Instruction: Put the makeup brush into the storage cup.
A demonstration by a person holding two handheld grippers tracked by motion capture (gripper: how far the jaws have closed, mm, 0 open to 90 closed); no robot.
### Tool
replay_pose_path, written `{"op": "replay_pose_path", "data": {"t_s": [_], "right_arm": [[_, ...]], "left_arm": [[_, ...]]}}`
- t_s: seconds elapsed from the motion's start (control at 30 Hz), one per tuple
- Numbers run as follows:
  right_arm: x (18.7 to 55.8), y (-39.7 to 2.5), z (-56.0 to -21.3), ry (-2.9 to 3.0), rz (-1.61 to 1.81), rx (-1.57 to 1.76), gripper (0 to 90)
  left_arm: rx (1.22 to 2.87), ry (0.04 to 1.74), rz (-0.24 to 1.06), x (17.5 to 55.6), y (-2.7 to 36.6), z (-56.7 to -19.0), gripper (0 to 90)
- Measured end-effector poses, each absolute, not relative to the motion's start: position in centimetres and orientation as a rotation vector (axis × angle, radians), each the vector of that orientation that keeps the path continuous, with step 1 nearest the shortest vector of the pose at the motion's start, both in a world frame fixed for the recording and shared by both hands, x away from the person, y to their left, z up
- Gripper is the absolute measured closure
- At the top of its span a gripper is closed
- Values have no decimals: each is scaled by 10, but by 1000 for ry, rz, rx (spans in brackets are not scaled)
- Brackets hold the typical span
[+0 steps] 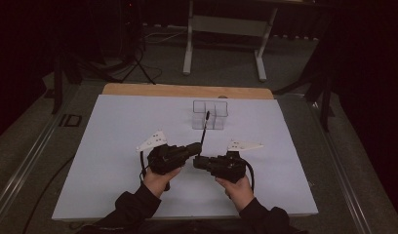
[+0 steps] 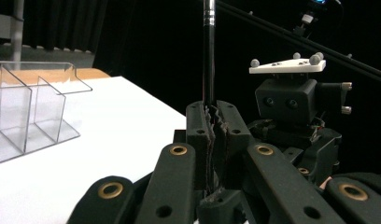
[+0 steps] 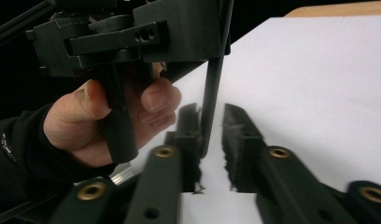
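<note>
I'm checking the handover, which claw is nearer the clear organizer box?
Left. The left claw, shut on the black pen, sits just before the clear organizer box; the right claw is farther back.

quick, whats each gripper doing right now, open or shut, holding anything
Left gripper: shut on the thin black rod, held upright.
Right gripper: open, jaws apart on either side of the rod's lower end, not clamped.

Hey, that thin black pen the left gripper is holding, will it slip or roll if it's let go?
The pen looks stiff: it stands straight above the shut fingers of the left gripper. Its smooth, round barrel would probably roll on the white table. It seems light, so the toothed pads likely hold it.
</note>
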State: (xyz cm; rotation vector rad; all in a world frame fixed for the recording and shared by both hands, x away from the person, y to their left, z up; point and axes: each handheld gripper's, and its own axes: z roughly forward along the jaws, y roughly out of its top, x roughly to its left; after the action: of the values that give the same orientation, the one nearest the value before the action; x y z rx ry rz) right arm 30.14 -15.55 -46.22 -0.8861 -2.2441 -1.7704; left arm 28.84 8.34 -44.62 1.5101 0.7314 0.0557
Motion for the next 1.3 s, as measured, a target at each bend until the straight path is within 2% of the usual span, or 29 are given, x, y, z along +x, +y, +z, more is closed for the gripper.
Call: {"op": "replay_pose_path", "data": {"t_s": [0.07,0.23,0.27,0.3,0.37,0.4,0.43,0.47,0.53,0.9,0.97,1.17,1.2,1.27,1.3], "right_arm": [[302,-157,-462,-2242,-1757,-885,847],[304,-160,-462,-2268,-1736,-892,857],[304,-162,-462,-2301,-1732,-869,858],[304,-162,-462,-2301,-1732,-869,858],[304,-163,-462,-2342,-1721,-852,859],[303,-163,-461,-2389,-1716,-834,859],[303,-163,-461,-2389,-1716,-834,859],[303,-163,-461,-2421,-1709,-818,860],[303,-163,-461,-2446,-1698,-808,860],[302,-159,-465,-2571,-1643,-737,860],[302,-158,-466,-2583,-1631,-718,860],[301,-154,-468,-2607,-1611,-694,860],[300,-154,-468,-2609,-1604,-693,860],[300,-154,-468,-2610,-1605,-694,860],[301,-154,-468,-2618,-1604,-692,860]], "left_arm": [[1514,733,48,290,82,-447,862],[1530,719,43,292,79,-448,856],[1546,709,58,292,79,-447,813],[1550,699,88,291,78,-447,813],[1576,694,98,291,78,-444,713],[1586,695,106,290,78,-443,593],[1595,695,110,291,79,-442,593],[1595,702,111,291,80,-440,515],[1586,706,87,294,85,-437,500],[1588,652,86,302,99,-419,532],[1586,648,68,304,99,-417,577],[1619,630,53,309,94,-413,633],[1615,628,43,310,94,-412,709],[1631,617,49,310,92,-410,715],[1642,612,46,311,91,-409,759]]}}
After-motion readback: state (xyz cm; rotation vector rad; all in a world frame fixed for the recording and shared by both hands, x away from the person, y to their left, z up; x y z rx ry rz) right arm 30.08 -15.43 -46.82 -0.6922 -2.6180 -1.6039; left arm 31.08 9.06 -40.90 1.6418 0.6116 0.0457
